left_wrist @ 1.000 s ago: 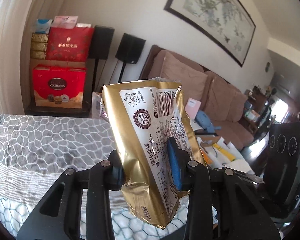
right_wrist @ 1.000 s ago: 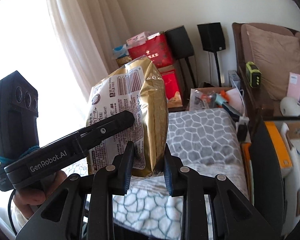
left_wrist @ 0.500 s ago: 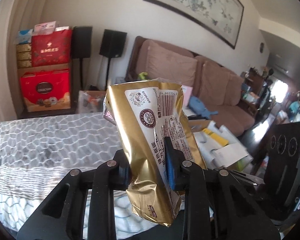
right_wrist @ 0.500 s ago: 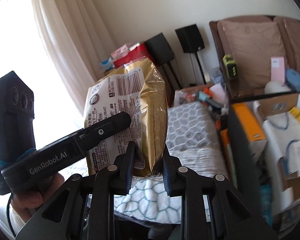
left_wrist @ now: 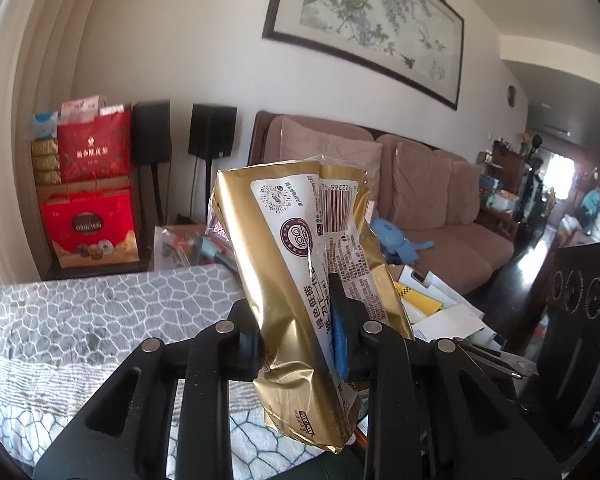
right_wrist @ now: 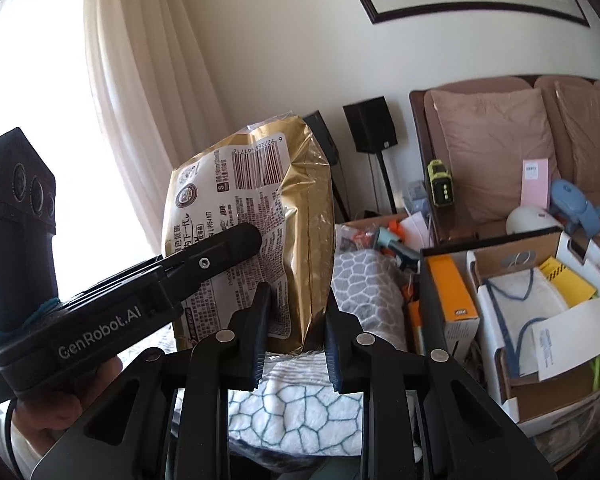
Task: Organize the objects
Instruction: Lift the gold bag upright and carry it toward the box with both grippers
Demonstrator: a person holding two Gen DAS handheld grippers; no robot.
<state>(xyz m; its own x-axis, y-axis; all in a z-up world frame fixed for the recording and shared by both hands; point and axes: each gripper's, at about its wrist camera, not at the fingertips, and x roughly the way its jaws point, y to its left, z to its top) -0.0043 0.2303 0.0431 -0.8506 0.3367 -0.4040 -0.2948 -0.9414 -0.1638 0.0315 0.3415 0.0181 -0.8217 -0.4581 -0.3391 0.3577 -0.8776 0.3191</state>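
A gold foil snack bag (left_wrist: 300, 272) with a white printed label and barcode stands upright in the air, gripped from two sides. My left gripper (left_wrist: 294, 314) is shut on its lower half, with the blue pad (left_wrist: 340, 344) pressing on the label side. In the right wrist view the same bag (right_wrist: 304, 216) sits between the jaws of my right gripper (right_wrist: 299, 300), which is shut on its bottom edge. One finger (right_wrist: 236, 242) of the left gripper lies across the bag's label. A hand (right_wrist: 56, 396) holds that left tool.
A grey and white patterned blanket (left_wrist: 92, 308) lies below. An open cardboard box (right_wrist: 540, 308) of papers and an orange carton (right_wrist: 452, 292) stand at the right. Behind are a brown sofa (left_wrist: 440, 208), red gift boxes (left_wrist: 92, 224), two black speakers (left_wrist: 212, 132) and a curtain (right_wrist: 140, 100).
Both grippers have swung to the right with the bag still held between them. The red boxes slid left in view and the sofa and cardboard box came further in.
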